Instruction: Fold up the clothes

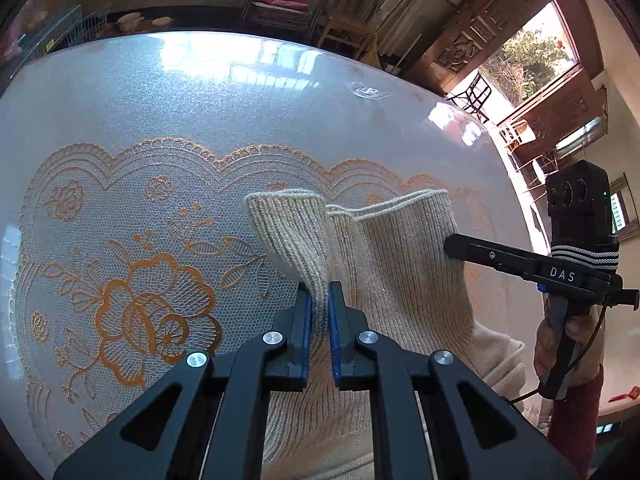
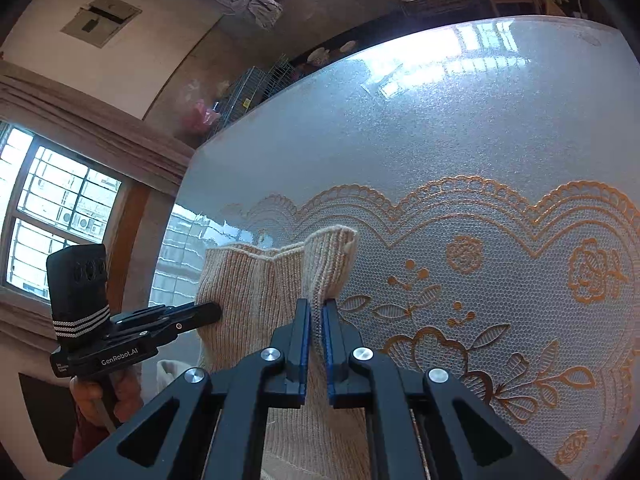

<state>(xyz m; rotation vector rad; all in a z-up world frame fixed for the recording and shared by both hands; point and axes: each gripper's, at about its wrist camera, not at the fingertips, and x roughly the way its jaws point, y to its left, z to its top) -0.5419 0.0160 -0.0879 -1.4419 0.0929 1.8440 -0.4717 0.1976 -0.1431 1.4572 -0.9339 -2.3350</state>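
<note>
Tongs both clamp the sweater: left tongs on one hem corner, right tongs on the other; hem spans between them, body hanging below toward the counter.

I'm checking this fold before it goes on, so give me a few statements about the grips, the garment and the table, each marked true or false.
1. The left gripper is shut on the beige sweater. True.
2. The right gripper is open and holds nothing. False: it too is shut on a ribbed edge of the sweater.
3. The sweater lies flat and spread on the tablecloth. False: its gripped edges are raised off the cloth.
4. The tablecloth bears an orange flower pattern. True.
5. The sweater is dark blue. False: it is beige.
</note>
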